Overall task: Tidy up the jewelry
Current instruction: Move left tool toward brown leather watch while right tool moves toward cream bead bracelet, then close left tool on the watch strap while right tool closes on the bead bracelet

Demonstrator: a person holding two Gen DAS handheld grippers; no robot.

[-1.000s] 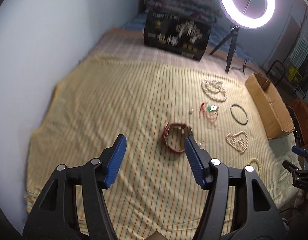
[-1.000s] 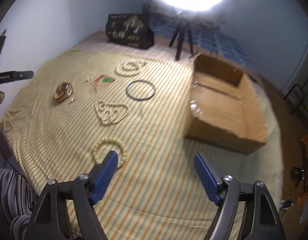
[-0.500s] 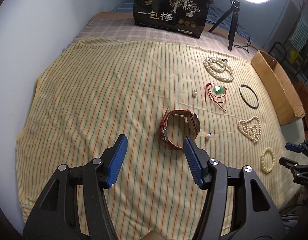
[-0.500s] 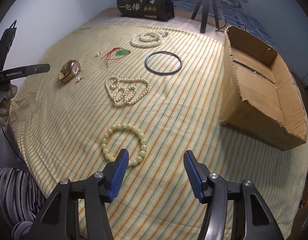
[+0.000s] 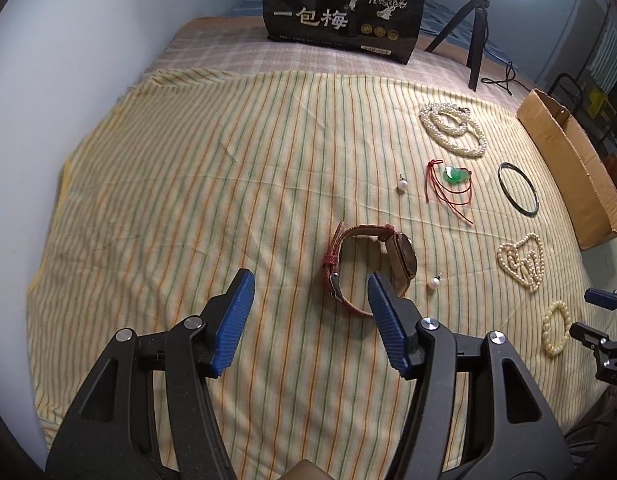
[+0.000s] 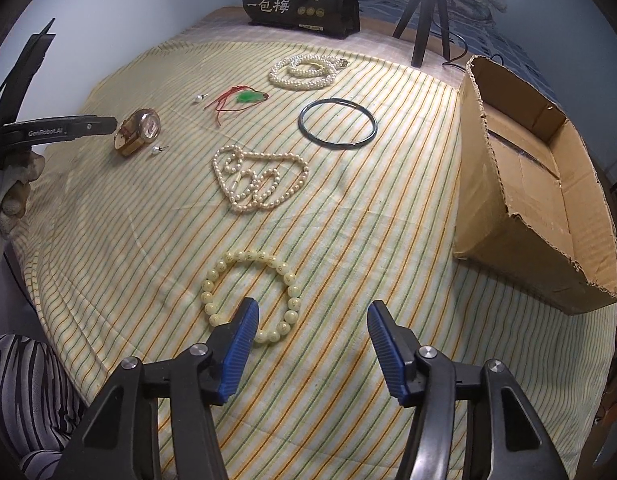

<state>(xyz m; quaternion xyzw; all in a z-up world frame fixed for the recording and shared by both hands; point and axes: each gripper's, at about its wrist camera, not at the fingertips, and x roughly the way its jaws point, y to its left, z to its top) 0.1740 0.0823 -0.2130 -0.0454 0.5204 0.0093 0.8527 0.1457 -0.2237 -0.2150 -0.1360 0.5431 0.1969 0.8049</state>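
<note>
Nothing's sorted yet, the open brown cardboard box (image 6: 548, 184) at right looks empty, both tools wide and holding nothing: left tool (image 5: 308, 320) near the red-strapped watch (image 5: 368, 264) mid-frame, right tool (image 6: 312, 338) by the cream beaded bracelet (image 6: 250, 294) at lower centre.

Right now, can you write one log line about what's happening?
left gripper: open, near watch | right gripper: open, over bead bracelet | cardboard box: no jewelry seen inside

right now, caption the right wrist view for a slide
Open right gripper poised over cream beaded bracelet on striped cloth, beside brown cardboard box.
</note>
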